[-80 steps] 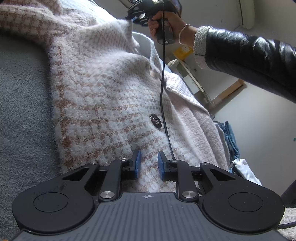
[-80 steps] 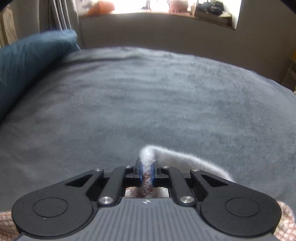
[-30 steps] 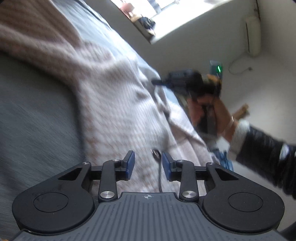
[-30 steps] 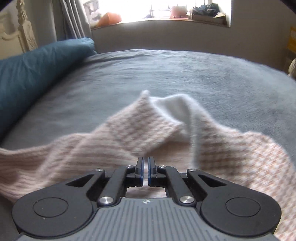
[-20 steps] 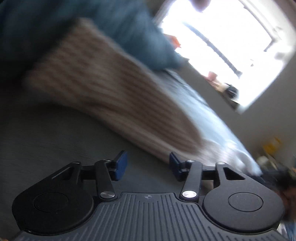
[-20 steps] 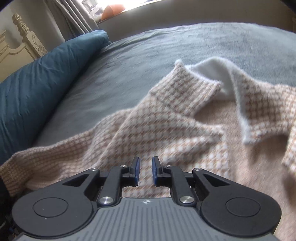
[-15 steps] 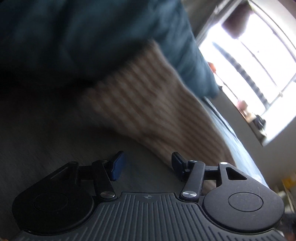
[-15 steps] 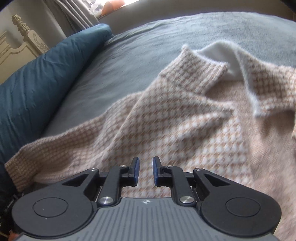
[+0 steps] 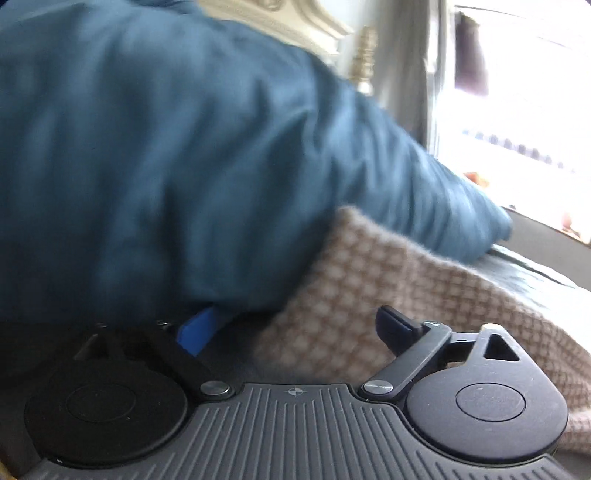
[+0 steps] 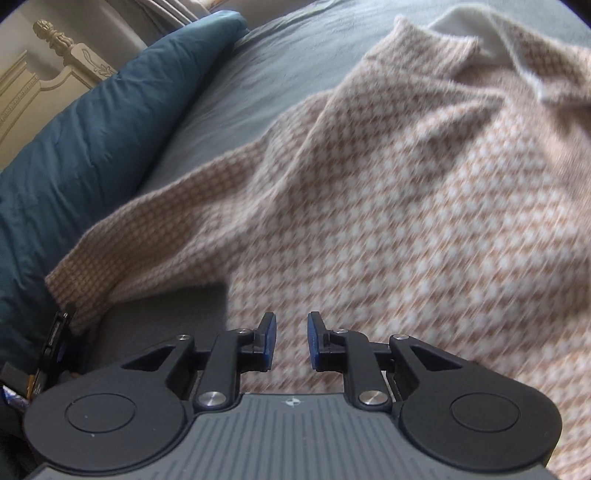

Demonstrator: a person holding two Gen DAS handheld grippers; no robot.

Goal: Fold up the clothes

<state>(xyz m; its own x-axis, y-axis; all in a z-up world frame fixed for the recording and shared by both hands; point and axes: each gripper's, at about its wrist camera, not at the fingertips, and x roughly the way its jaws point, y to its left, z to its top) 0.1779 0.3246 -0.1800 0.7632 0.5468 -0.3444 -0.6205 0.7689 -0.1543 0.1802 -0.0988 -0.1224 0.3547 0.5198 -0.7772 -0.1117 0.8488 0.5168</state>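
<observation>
Looking from the left side first: the left claw (image 9: 295,328) is spread wide and its jaws are opening more right now, nothing pinched in them. The end of the sweater's sleeve (image 9: 354,280) sits in the gap between the fingers, but the pads aren't pressing it. The left finger (image 9: 197,330) is tucked right up against the big teal pillow (image 9: 166,147), which fills most of that view; whether it actually touches I can't tell, it's blurry. Behind the pillow there's a cream headboard (image 9: 295,22) and a bright window (image 9: 517,92) off to the right.

From the right wrist view, the pillow (image 10: 92,129) runs along the left edge and the sleeve (image 10: 147,229) stretches out toward it, its cuff end lying just beside the pillow. A bit of the left claw's black frame (image 10: 55,343) pokes in right at that cuff.

The sweater (image 10: 424,203), a fuzzy tan and white check knit, is spread over the grey bed (image 10: 277,66), a bit rumpled, with its collar (image 10: 461,40) up at the far top right showing pale lining.

The right claw (image 10: 291,341) hovers over the sweater's body, pointing down at it. Narrow gap, jaws opening slightly, nothing between them.
</observation>
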